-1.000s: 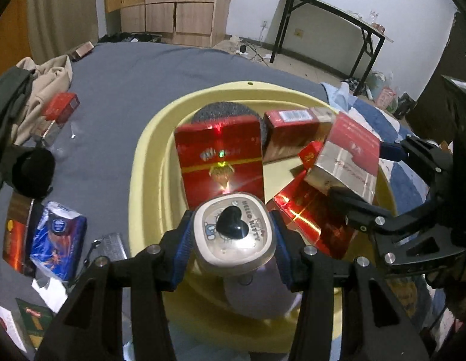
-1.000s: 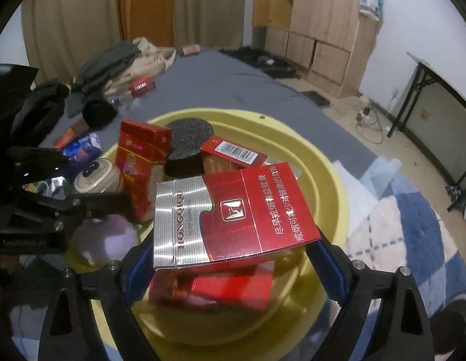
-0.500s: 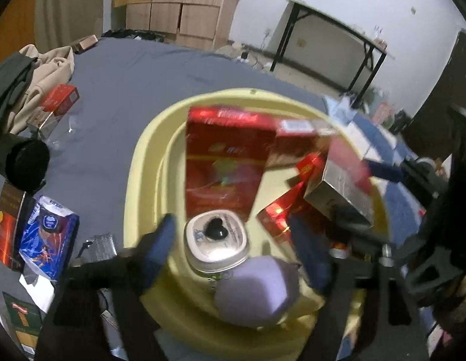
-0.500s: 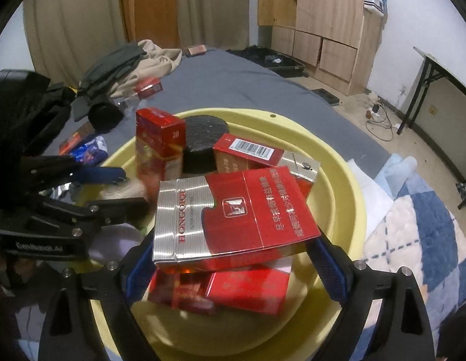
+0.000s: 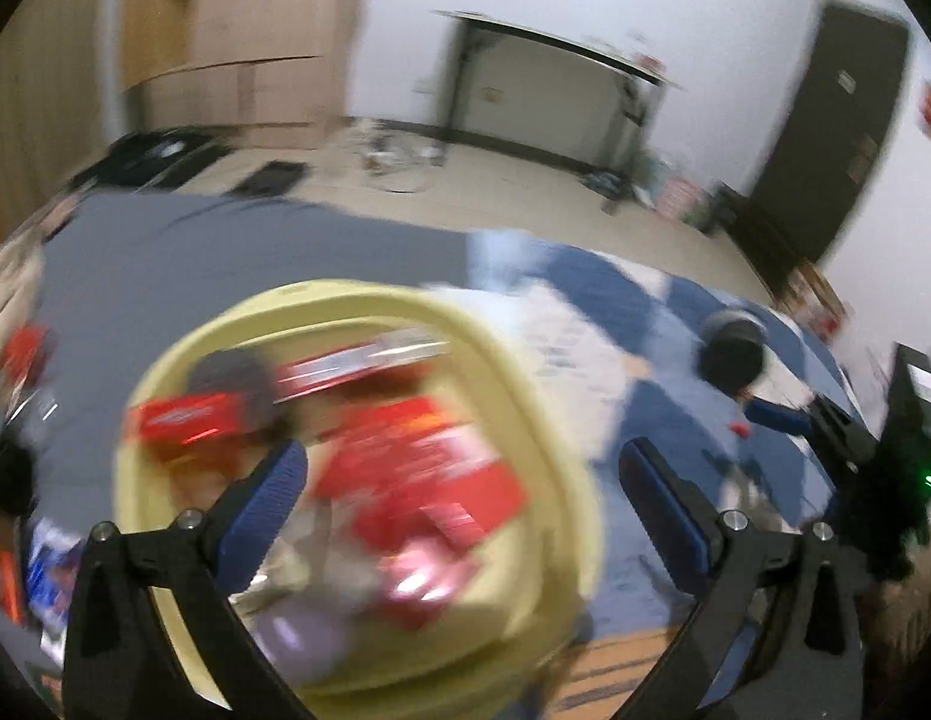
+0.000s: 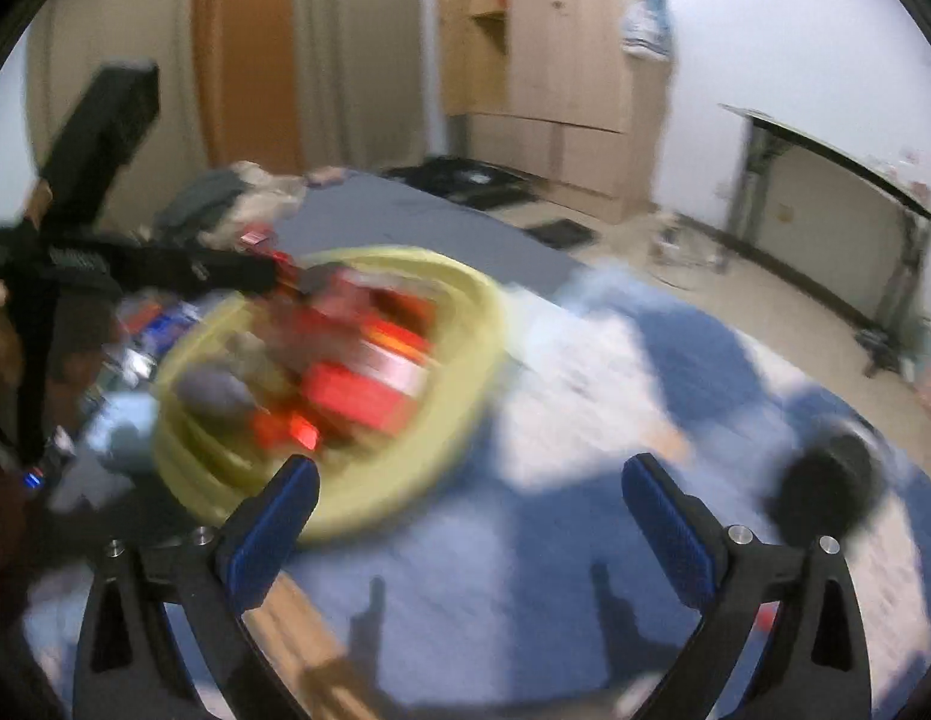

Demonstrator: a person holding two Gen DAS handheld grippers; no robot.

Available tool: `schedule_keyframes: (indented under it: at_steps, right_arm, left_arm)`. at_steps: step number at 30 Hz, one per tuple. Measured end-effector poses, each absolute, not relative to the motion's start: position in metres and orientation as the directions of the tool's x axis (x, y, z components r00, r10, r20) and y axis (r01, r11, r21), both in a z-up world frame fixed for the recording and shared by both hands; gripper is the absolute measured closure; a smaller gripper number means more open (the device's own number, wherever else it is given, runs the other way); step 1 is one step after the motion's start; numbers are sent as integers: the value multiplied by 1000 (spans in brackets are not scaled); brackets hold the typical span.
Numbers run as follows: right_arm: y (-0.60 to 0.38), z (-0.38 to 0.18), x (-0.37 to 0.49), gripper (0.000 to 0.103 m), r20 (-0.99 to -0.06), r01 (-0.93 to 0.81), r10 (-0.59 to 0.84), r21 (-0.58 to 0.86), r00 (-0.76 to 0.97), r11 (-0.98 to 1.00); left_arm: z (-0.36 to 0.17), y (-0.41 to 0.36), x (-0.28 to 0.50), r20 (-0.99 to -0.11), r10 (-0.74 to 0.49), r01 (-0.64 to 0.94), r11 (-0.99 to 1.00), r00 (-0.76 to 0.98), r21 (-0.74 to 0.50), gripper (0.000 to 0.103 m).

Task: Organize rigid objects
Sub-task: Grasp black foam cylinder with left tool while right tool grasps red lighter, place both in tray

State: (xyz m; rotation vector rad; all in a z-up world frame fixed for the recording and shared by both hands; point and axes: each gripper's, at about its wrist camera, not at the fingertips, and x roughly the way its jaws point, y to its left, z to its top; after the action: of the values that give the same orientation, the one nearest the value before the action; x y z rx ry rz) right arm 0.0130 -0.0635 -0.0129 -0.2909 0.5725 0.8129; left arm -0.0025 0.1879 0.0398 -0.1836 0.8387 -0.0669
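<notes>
2 grippers, left [image 5: 459,495] and right [image 6: 468,504], fingers opening, empty; 1 yellow basin [image 5: 543,396] holds perhaps 4 red boxes [image 5: 417,474].

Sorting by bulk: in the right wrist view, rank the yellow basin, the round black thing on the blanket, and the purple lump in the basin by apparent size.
1. Yellow basin
2. Round black thing, though nearness to the camera inflates it
3. Purple lump
Blur makes the last two unsure.

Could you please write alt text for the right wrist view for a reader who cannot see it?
The right gripper is empty, its jaws opening above a blue and white blanket. To its left a yellow basin holds blurred red boxes; a dark round object lies to the right.
</notes>
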Motion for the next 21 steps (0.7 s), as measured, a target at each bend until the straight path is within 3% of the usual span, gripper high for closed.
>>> schedule_keyframes:
  at_steps: [4, 9, 18, 21]
  right_arm:
    - [-131, -35, 35, 0, -636, -670, 486, -67, 600, 740]
    - [-184, -52, 63, 0, -672, -626, 422, -80, 609, 776]
    - [-189, -53, 95, 0, -675, -692, 475, -75, 565, 718]
    - [-192, -58, 108, 0, -691, -691, 491, -18, 531, 723]
  left_arm:
    - [44, 117, 35, -750, -273, 155, 962, 603, -226, 0]
    - [48, 33, 75, -763, -340, 320, 929, 550, -184, 0]
    - [27, -14, 132, -787, -412, 376, 893, 458, -249, 0]
    - [21, -10, 147, -772, -491, 368, 860, 403, -354, 0]
